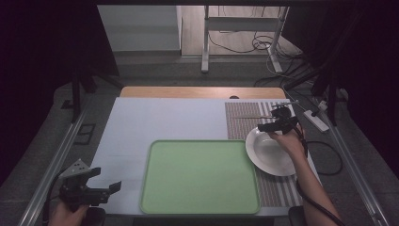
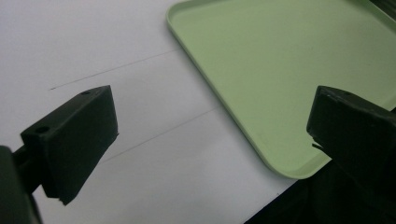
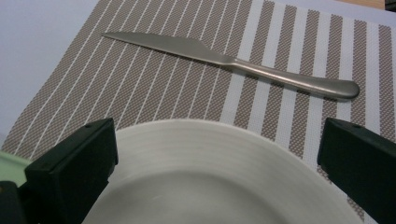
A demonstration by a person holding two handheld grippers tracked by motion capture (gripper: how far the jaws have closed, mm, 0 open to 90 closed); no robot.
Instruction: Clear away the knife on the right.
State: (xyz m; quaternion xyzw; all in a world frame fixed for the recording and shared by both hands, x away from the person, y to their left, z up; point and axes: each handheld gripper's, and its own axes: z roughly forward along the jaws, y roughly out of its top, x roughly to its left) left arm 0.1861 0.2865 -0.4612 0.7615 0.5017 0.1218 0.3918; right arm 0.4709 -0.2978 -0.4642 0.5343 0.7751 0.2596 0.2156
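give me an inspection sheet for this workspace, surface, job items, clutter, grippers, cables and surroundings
Surface: pale table top, wooden far edge; striped placemat at right.
Job's things: white plate on the placemat; knife lying flat beyond it; green tray with nothing in it.
Clutter: nothing seen.
Grippers: right gripper open, over the plate's far rim; left gripper open, at the near left corner, holding nothing.
Cables: cable trailing by the right forearm; loose wires on the floor.
Surroundings: dim room, white frame legs behind the table.
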